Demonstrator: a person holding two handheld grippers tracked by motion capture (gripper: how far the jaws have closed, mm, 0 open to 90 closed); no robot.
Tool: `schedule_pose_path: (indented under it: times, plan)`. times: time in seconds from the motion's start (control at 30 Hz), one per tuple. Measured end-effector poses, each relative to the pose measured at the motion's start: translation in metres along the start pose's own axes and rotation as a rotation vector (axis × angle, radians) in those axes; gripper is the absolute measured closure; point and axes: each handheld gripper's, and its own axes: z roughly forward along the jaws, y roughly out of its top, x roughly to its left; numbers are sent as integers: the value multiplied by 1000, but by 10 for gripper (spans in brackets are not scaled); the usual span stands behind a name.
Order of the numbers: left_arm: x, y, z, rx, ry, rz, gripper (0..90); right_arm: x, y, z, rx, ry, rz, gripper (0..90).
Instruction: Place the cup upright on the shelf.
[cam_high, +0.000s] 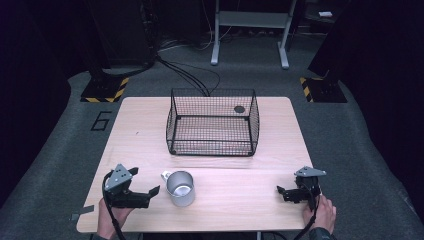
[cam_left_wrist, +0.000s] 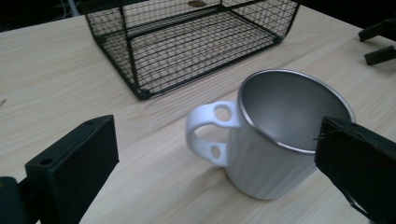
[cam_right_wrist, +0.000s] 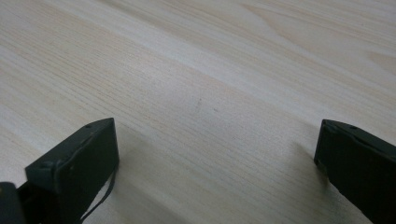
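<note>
A steel mug (cam_high: 180, 188) with a white handle stands upright and empty near the table's front edge. In the left gripper view the mug (cam_left_wrist: 280, 135) sits just ahead of the jaws, its handle turned toward the basket. My left gripper (cam_high: 154, 193) lies just left of the mug, open, jaws spread wide with nothing between them. My right gripper (cam_high: 281, 193) rests at the front right of the table, open over bare wood (cam_right_wrist: 210, 107). A black wire basket (cam_high: 212, 122) stands empty at the table's middle back; the same basket (cam_left_wrist: 187, 42) rises beyond the mug.
The light wooden table (cam_high: 150, 125) has bare room left and right of the basket. Beyond it are dark floor, cables (cam_high: 190, 75) and a grey metal stand (cam_high: 250, 30). The other gripper's jaws (cam_left_wrist: 380, 42) show at the far right of the left gripper view.
</note>
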Motion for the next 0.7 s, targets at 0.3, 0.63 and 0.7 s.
schedule_pose_path:
  times: [0.3, 0.63, 0.7]
  plan:
    - [-27, 6, 20, -8, -68, 53, 0, 0, 0, 0, -2, -1, 0, 0]
    - [-41, 9, 43, 15, -109, 84, 0, 0, 0, 0, 0, -1, 0, 0]
    - [-43, 9, 46, 13, -115, 86, 0, 0, 0, 0, -2, -1, 0, 0]
